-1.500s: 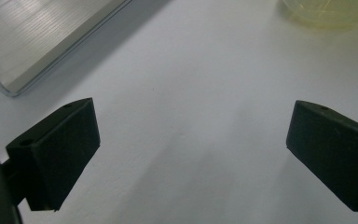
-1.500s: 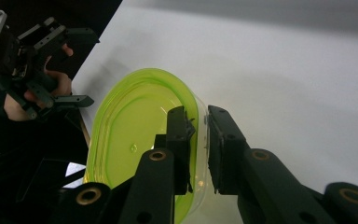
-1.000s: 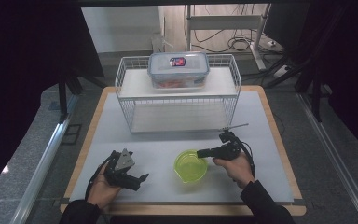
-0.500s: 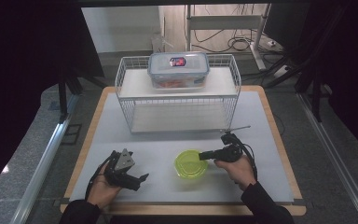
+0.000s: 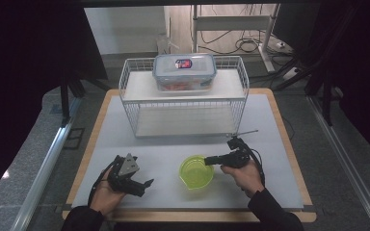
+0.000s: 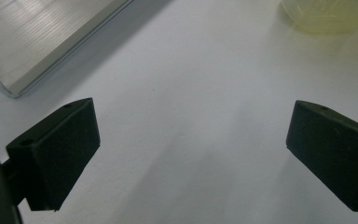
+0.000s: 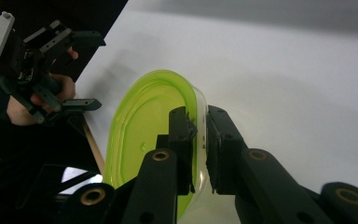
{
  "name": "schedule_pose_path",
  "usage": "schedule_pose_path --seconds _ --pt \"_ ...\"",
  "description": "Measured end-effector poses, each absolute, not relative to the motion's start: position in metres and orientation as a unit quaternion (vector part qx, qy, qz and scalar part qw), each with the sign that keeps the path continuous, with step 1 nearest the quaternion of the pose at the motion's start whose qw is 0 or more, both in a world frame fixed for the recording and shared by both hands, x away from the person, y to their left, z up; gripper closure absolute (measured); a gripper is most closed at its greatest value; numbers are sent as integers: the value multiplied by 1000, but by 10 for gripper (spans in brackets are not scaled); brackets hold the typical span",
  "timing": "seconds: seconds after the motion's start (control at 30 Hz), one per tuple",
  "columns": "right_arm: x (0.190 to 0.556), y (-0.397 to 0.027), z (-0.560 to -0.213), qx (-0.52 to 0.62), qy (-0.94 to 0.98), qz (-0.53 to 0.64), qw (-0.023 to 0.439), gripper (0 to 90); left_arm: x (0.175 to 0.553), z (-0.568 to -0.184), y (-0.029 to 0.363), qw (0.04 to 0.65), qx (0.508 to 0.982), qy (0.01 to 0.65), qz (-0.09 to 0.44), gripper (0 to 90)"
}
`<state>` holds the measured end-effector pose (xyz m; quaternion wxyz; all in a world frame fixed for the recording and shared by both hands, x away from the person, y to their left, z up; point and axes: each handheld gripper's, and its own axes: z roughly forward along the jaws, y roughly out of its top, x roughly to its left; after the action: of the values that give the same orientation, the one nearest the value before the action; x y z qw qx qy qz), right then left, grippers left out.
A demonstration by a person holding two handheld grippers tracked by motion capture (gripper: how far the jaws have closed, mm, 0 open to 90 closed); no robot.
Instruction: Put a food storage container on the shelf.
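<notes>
Two grippers are at work on a big white table (image 5: pixel 270 125). The biggest thing on it is a white wire rack (image 5: pixel 185 103) at 12 o'clock. On its top shelf sits a clear food box (image 5: pixel 184 72) with a blue-edged lid. The lid has a small red and dark label (image 5: pixel 183 63), but its writing is too small to read.

Next in size is the green bowl (image 5: pixel 196 172), a round see-through bowl that stands near the middle of the table, a little toward 5 o'clock. In the right gripper view the green bowl (image 7: pixel 144 135) is seen from the side.

The right gripper (image 5: pixel 211 160) comes at the bowl from 3 o'clock. Its two black jaws have just been closing, and now they pinch the bowl's rim. One jaw is inside the bowl and one is outside, with the thin wall squeezed between them. The right gripper view shows this grip (image 7: pixel 200 133) from close up. The person's right hand (image 5: pixel 244 175) holds this tool at 4 o'clock.

The left gripper (image 5: pixel 139 184) is at 7 o'clock, well apart from the bowl. Its jaws stand wide apart over bare table, and nothing is between them. The left hand (image 5: pixel 105 195) holds it low over the table.
</notes>
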<state>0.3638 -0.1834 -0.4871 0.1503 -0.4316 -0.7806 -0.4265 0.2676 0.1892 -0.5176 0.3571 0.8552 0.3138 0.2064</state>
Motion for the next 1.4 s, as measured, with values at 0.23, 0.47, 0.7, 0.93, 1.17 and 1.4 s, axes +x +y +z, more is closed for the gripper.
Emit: schedule_pose_path --seconds 0.23,0.47,0.7,0.93,1.17,1.4 --pt "367 -190 -477 -429 -770 -449 147 817 268 -517 190 357 855 314 209 26" --pt "372 -194 -461 -425 -757 -474 146 817 268 -516 191 359 853 315 210 26" --pt "378 -196 -440 -417 -747 -498 141 817 267 -516 191 360 853 316 210 26" --pt "388 -197 -424 -415 -736 -517 139 817 268 -516 191 361 852 316 210 26" --pt "396 -197 -404 -411 -730 -531 131 817 268 -516 191 360 852 316 210 26" --pt "404 -196 -379 -406 -724 -545 119 817 268 -516 192 361 852 316 211 25"
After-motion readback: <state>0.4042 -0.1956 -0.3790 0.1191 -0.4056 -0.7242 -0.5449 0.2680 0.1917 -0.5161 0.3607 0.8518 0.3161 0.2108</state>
